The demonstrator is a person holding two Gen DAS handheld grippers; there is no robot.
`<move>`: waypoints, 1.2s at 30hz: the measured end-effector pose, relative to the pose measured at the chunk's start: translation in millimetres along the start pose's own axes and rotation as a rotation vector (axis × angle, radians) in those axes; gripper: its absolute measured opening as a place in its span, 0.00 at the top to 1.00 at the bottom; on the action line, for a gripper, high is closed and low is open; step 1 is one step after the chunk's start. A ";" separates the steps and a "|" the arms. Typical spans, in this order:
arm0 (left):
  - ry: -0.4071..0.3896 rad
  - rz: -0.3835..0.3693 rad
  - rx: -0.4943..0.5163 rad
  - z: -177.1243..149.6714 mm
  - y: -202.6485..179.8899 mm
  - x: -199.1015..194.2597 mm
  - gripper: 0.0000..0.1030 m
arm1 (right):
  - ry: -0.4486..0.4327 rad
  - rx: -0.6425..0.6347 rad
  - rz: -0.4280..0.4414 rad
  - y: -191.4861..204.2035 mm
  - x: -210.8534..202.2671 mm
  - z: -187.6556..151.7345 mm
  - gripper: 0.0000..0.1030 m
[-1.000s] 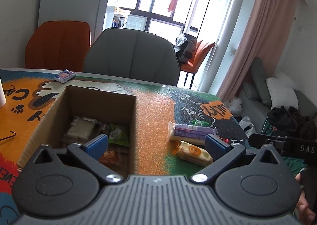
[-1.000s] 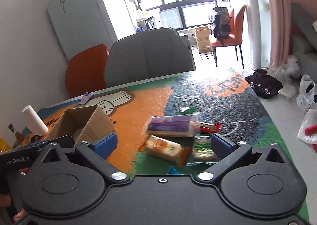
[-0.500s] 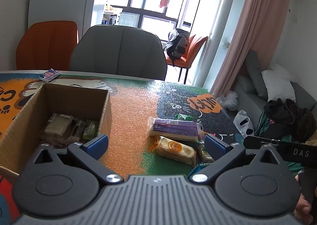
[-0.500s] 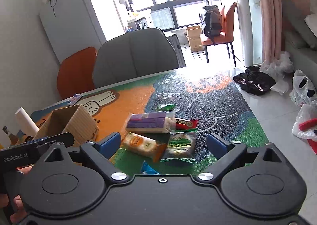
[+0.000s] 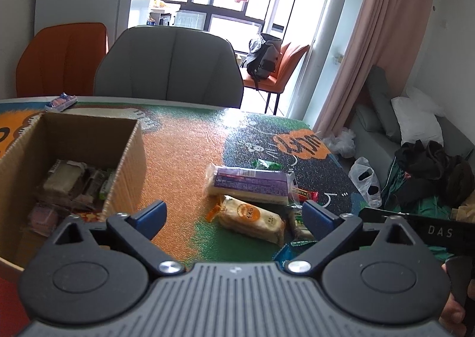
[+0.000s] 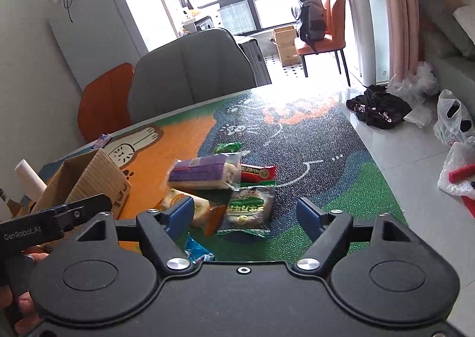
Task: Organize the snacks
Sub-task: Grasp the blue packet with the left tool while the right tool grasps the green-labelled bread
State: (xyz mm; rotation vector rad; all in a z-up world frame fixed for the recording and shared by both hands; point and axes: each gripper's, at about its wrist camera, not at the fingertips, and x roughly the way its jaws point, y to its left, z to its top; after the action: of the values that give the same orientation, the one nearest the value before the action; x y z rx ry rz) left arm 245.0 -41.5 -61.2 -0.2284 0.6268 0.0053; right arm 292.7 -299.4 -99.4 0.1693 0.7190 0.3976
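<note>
A pile of snacks lies on the patterned table mat [image 5: 184, 159]: a purple pack [image 5: 251, 184], an orange-labelled cracker pack [image 5: 251, 218], a red bar [image 5: 307, 195] and a blue wrapper [image 5: 285, 252]. My left gripper [image 5: 233, 214] hovers just short of the cracker pack, jaws closing, pads touching nothing. In the right wrist view a green pack [image 6: 248, 209] lies between the fingers of my right gripper [image 6: 245, 212]. Its jaws are closing, with the pads clear of the pack. The cardboard box [image 5: 124, 141] at left holds several snacks.
A small blue-red pack [image 5: 61, 101] lies at the table's far edge. Behind the table stand a grey chair [image 5: 169, 67] and an orange chair [image 5: 62, 58]. A white roll [image 6: 28, 176] stands beyond the box. The table's right edge drops to a floor with bags.
Both grippers have come forward and down toward the snack pile. The left view has swung from the box to the pile. The right fingers stand clearly closer together, the left slightly.
</note>
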 end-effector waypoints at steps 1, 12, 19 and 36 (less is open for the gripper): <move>0.005 0.001 -0.003 -1.5 -1.1 2.4 0.07 | 0.004 -0.002 0.000 -1.0 1.1 -1.1 0.27; 0.063 0.009 -0.036 -24.6 -21.1 31.6 0.09 | 0.045 -0.030 0.007 -16.6 9.5 -11.1 0.33; 0.096 0.017 -0.047 -39.3 -36.9 49.1 0.09 | 0.056 -0.027 0.006 -32.7 11.3 -14.3 0.33; 0.158 0.057 -0.015 -60.3 -42.8 70.3 0.15 | 0.080 0.005 0.021 -42.7 20.3 -22.3 0.33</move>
State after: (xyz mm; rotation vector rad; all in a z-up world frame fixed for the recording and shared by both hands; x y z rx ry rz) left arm 270.2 -100.6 -140.5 -0.2273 0.7911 0.0472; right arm 304.2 -329.7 -140.5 0.1661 0.7979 0.4243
